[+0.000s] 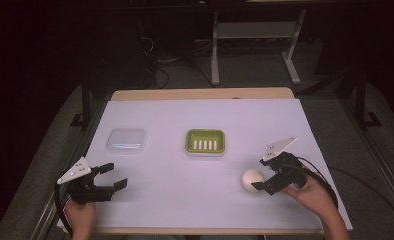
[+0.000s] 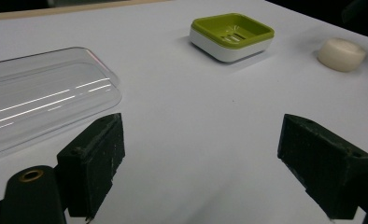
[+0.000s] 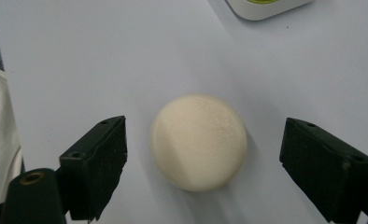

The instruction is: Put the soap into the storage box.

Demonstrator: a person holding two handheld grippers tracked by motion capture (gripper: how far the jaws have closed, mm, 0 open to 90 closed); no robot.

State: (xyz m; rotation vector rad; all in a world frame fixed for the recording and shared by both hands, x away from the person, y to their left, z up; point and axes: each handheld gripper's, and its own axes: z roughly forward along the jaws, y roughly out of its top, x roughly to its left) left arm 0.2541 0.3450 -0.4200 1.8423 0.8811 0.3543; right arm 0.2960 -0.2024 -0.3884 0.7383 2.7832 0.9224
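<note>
Soap bar (image 3: 198, 141) lies between the right gripper's (image 3: 203, 163) spread fingers (image 3: 94, 158).

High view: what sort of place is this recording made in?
Probably a lab or workshop data-collection bench: a table covered in white paper, metal frame legs with cables on the floor behind, and a staged cream soap bar, green soap dish and clear lid.

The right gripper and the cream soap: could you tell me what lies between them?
Nothing: in the right gripper view the soap sits inside the open right gripper, with bare white paper either side.
</note>
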